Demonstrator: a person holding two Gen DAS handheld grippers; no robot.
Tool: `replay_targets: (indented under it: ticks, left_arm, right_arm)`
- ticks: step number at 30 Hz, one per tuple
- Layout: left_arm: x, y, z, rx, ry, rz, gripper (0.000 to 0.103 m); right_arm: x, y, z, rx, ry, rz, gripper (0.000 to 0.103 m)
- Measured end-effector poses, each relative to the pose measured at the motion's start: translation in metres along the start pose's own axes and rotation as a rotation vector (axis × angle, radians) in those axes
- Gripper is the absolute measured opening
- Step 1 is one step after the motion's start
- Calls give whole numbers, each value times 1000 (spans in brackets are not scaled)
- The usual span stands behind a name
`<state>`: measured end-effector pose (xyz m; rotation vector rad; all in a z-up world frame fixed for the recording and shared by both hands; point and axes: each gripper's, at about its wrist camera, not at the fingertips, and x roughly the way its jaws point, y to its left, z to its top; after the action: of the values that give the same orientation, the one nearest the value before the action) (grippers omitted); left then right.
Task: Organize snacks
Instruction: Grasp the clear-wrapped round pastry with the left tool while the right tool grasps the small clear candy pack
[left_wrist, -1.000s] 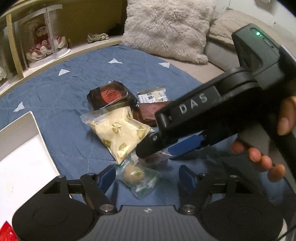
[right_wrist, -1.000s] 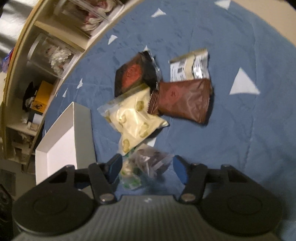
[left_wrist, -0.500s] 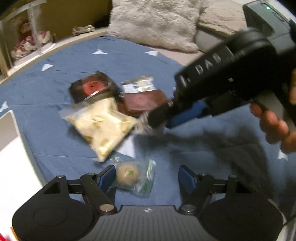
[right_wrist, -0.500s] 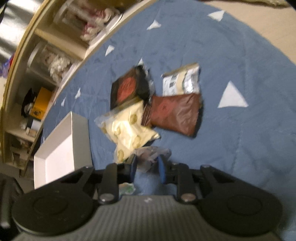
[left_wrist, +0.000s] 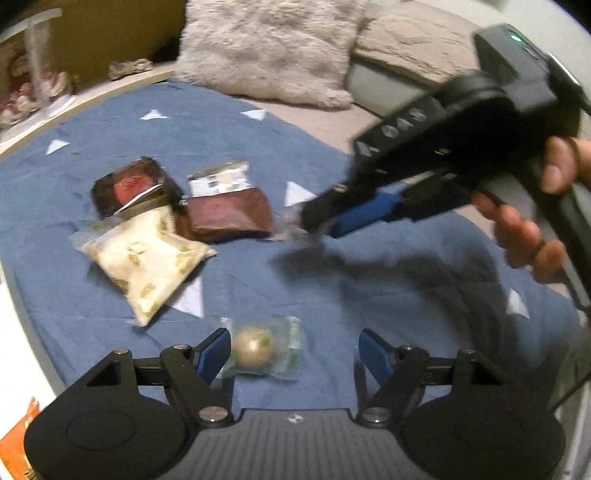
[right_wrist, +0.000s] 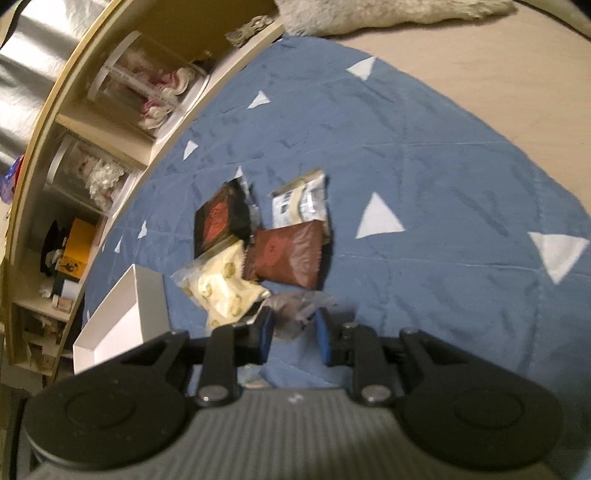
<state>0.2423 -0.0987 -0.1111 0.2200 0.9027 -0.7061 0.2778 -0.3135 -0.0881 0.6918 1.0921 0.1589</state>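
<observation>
A blue quilt (right_wrist: 424, 155) scattered with white triangles is spread over a beige bed (right_wrist: 491, 62), and a shaggy grey-white pillow (left_wrist: 266, 51) lies at its far end with a tan cushion (left_wrist: 410, 40) just beside it. Along the left edge of the bed runs a wooden shelf unit (right_wrist: 74, 122) whose compartments hold clear cases with pale, red-and-white figures inside (right_wrist: 155, 88), too blurred to make out, and lower down a yellow box (right_wrist: 75, 254) among dark clutter. A small brownish tangle of something (left_wrist: 129, 68) sits on the shelf ledge near the pillow.
</observation>
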Motion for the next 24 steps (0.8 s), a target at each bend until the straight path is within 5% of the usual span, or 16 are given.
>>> replay_targets:
  ticks: [4, 10, 16, 24]
  left_arm:
    - [7, 8, -1, -28, -2, 68, 85]
    - [14, 9, -5, -50, 30, 43, 85]
    - [14, 7, -5, -95, 41, 20, 84]
    - [17, 0, -7, -115, 44, 96, 73]
  right_arm:
    - [-1, -6, -3, 8, 9, -29, 29]
    - [3, -3, -7, 1, 20, -91, 37]
    - [-2, -5, -3, 17, -16, -86, 65]
    - [18, 10, -11, -66, 44, -151, 66]
